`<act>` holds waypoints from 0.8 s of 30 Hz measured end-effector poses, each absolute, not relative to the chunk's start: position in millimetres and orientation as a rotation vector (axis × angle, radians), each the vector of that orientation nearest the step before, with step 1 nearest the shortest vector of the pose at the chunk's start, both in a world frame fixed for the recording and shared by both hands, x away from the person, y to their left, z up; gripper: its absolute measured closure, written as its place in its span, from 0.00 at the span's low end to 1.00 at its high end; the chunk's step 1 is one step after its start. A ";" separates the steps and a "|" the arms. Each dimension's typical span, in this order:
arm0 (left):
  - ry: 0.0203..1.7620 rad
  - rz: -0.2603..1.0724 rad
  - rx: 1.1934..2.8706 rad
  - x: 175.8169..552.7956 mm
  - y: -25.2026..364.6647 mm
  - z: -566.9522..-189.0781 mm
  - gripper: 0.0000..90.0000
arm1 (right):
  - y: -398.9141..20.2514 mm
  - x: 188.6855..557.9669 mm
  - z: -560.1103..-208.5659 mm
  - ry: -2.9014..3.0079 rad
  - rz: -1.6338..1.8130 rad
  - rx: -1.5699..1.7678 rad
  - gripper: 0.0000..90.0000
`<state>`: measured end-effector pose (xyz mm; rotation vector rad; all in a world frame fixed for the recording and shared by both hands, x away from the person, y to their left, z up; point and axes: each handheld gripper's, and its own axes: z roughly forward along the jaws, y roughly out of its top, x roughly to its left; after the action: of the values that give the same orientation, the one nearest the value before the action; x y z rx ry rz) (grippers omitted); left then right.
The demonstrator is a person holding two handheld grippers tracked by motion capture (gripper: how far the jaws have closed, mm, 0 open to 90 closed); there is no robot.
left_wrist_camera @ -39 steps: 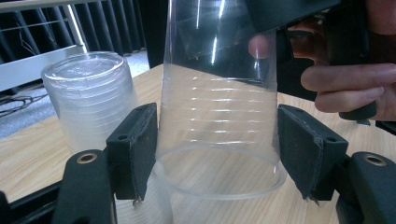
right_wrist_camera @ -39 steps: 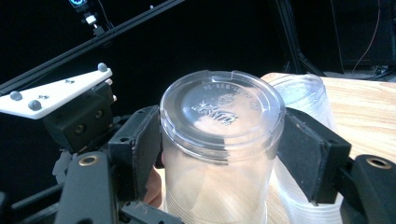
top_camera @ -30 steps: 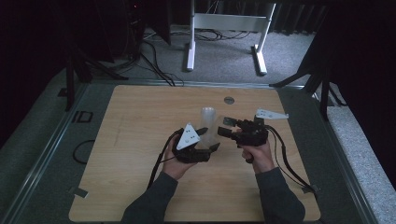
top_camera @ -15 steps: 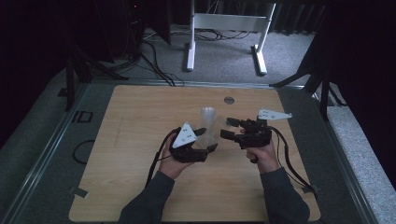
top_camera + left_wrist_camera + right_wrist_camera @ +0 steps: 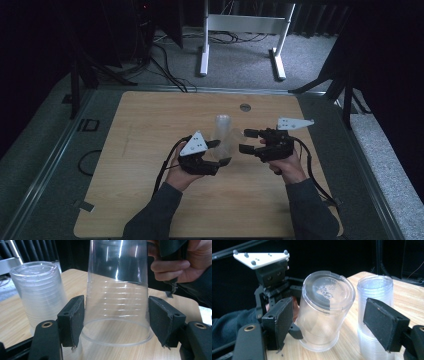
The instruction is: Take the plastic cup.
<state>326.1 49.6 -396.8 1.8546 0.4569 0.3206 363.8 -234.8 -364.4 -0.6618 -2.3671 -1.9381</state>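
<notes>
A single clear plastic cup [image 5: 117, 297] stands upside down on the wooden counter [image 5: 150, 125], near the middle. The left gripper [image 5: 221, 152] is clenched on this cup: in the left gripper view its two black pads [image 5: 72, 320] press against the cup's sides low down, just above the wide rim that rests on the wood. The person's left hand [image 5: 181, 172] holds that gripper from the near side.

Just beyond the cup, touching or almost touching it, stands a stack of cups [image 5: 222, 127], also upside down. In the left gripper view the stack sits to the left of the held cup [image 5: 40, 295]; in the right gripper view it stands to the right of it [image 5: 375, 312].

The right gripper [image 5: 246, 141] is released, and its jaws have just been opening. In the right gripper view the two pads stand apart from the cup [image 5: 325, 312], one on each side of it, with a clear gap on the right side; on the left I cannot tell whether the pad touches. The right hand [image 5: 287, 167] holds that gripper level, pointing left towards the cup.
</notes>
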 end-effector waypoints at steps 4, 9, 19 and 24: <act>0.455 0.309 1.857 326.6 51.4 -397.1 0.36 | -235.6 363.7 -364.3 -2.389 -1.926 -0.642 0.25; 0.453 0.293 1.862 327.1 55.3 -396.9 0.37 | -236.7 364.7 -363.8 -2.406 -1.913 -0.620 0.24; 0.443 0.280 1.891 325.7 61.8 -397.3 0.37 | -237.6 368.4 -364.9 -2.490 -1.818 -0.550 0.22; 0.424 0.258 1.920 324.5 61.3 -398.6 0.37 | -237.6 369.8 -365.4 -2.536 -1.764 -0.510 0.21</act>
<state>324.5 61.3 -398.6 1.9197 0.4237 0.2579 369.8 -237.6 -365.4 -0.5104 -2.5361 -1.7637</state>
